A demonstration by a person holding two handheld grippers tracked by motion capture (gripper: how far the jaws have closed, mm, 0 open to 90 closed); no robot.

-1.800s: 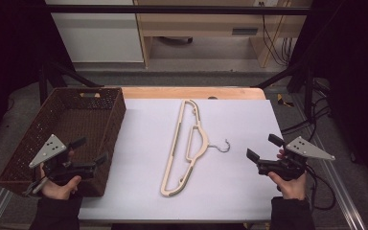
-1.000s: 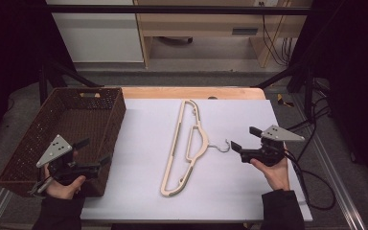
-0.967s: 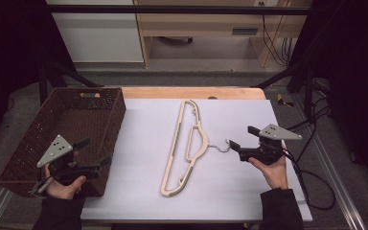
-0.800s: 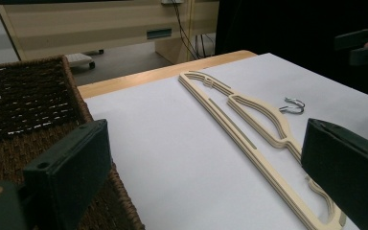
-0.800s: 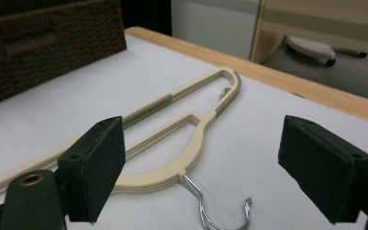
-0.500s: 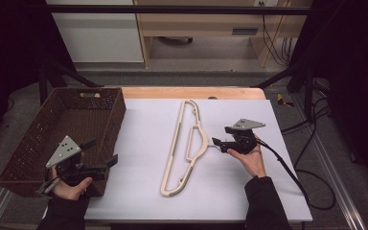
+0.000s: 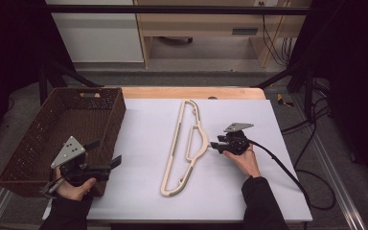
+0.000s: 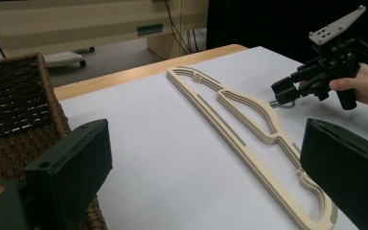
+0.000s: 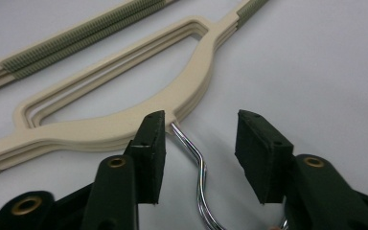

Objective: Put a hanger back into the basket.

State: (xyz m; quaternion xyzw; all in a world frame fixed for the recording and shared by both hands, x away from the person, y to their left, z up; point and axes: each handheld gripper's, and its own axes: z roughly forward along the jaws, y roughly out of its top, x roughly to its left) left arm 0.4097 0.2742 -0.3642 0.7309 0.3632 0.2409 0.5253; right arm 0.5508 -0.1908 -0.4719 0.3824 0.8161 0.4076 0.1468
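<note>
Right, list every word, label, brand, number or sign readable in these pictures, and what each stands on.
There is none to read.
The hanger, its chrome hook and the wicker basket bear no print.
The right gripper, the left gripper and the grey plate show plain holes, no markings.

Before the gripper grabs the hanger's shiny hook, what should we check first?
1. Right gripper open: ok, its jaws stand apart.
2. Metal hook between the jaws: ok, it runs up the gap.
3. Jaws touching the hook: not ok, apart on both sides.
4. Hanger lying flat on the white table: ok.
5. Left gripper out of the way: ok, open beside the wicker basket, away from the hanger.
6. Room in the basket: ok, its floor looks bare.
</note>
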